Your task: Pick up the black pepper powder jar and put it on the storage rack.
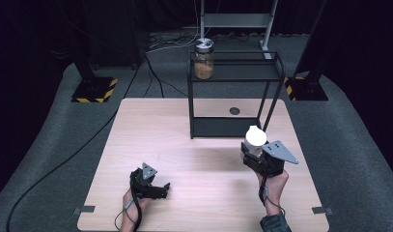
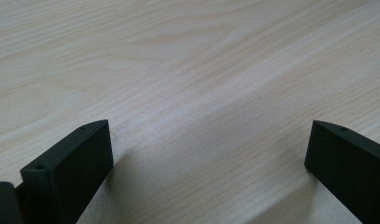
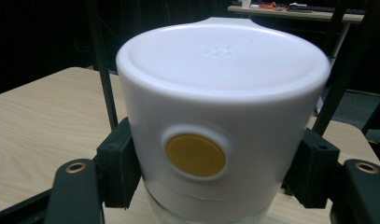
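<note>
A container with a white lid and a round yellow button on its side sits between the black jaws of my right gripper, which press on it from both sides. In the high view that gripper holds the white-lidded container above the table's right side, just in front of the black shelf rack. A glass jar with brown contents and a metal lid stands on the rack's top shelf at its left end. My left gripper rests low at the front left, jaws wide apart over bare wood.
The light wooden table has a small round grommet at the back, under the rack. Black stands with yellow-striped bases flank the table on the grey floor, and a cable runs along the left.
</note>
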Available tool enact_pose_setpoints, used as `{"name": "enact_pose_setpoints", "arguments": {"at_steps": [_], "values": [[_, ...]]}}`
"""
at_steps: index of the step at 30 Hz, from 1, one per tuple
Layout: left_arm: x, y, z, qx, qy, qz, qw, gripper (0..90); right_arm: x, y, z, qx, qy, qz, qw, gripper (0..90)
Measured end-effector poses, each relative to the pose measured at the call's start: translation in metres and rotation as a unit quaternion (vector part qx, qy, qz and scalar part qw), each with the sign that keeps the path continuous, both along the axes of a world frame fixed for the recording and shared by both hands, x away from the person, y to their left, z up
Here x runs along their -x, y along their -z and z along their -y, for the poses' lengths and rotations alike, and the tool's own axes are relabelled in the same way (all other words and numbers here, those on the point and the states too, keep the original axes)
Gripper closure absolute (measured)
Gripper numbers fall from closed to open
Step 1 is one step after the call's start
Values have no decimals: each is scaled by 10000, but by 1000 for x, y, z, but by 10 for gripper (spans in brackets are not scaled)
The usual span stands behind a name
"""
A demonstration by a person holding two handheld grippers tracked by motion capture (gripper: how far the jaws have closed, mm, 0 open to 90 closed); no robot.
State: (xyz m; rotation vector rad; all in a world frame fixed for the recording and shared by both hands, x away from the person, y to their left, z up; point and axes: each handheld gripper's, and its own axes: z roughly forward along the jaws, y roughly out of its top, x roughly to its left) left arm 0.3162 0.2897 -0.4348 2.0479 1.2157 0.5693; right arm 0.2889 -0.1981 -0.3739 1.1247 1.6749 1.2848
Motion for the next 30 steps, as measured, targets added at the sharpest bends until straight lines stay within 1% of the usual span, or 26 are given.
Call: {"name": "enact_pose_setpoints", "arguments": {"at_steps": [18, 21, 30], "values": [[0, 0, 0, -3, 9, 4, 10000, 6, -7, -21, 9, 126, 173, 143, 9997, 298], [-1, 0, 0, 1, 16, 2, 10000, 6, -7, -25, 10, 202, 195, 183, 9994, 298], [-1, 0, 1, -8, 19, 14, 10000, 6, -10, -39, 13, 285, 188, 295, 9990, 298]]}}
